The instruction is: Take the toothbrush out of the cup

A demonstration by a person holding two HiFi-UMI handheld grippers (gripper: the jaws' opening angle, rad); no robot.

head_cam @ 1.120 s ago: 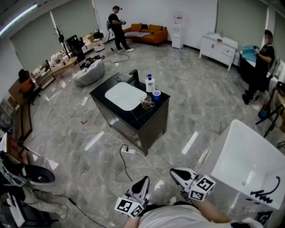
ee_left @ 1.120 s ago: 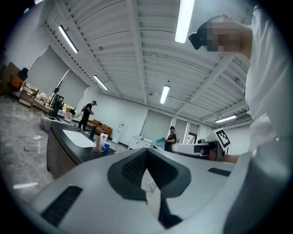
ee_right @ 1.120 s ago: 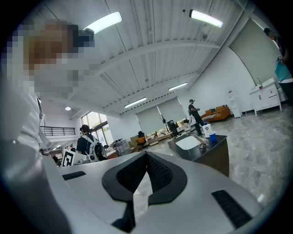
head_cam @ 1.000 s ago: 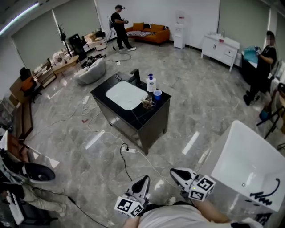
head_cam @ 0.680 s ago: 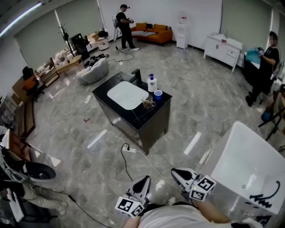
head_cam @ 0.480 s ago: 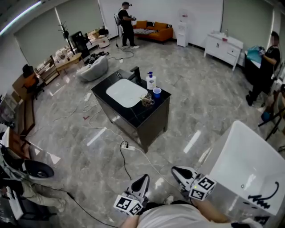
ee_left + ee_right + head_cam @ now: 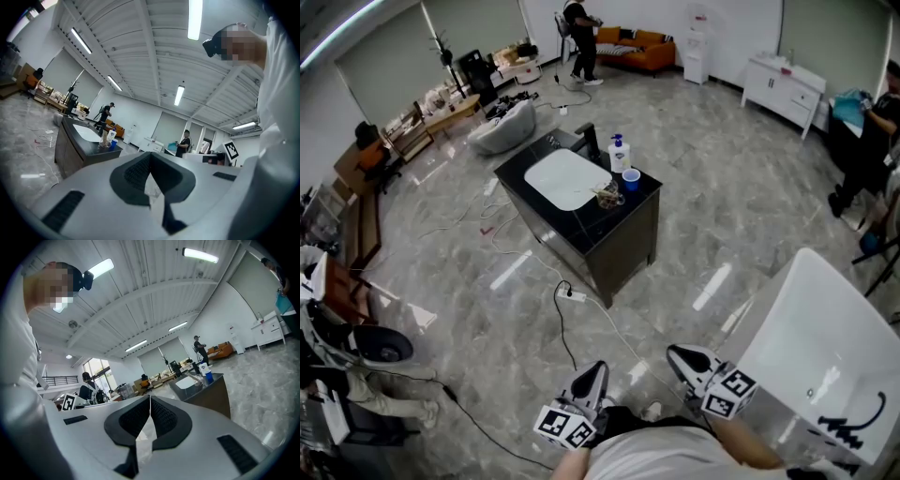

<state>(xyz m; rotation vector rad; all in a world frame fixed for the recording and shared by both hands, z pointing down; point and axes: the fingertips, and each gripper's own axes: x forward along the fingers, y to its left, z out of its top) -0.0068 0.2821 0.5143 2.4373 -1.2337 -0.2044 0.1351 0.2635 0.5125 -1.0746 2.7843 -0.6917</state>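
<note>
Sink cabinet shifted upward, left gripper and right gripper jaws pressed together, empty, per gripper views

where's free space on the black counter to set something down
The bare strip of counter between the white basin and the near corner. The right edge is crowded: soap bottle, blue cup and clear cup stand close together.

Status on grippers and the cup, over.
Left gripper, right gripper: jaws shut, empty. Cup on vanity, far off. Cable on floor between.
</note>
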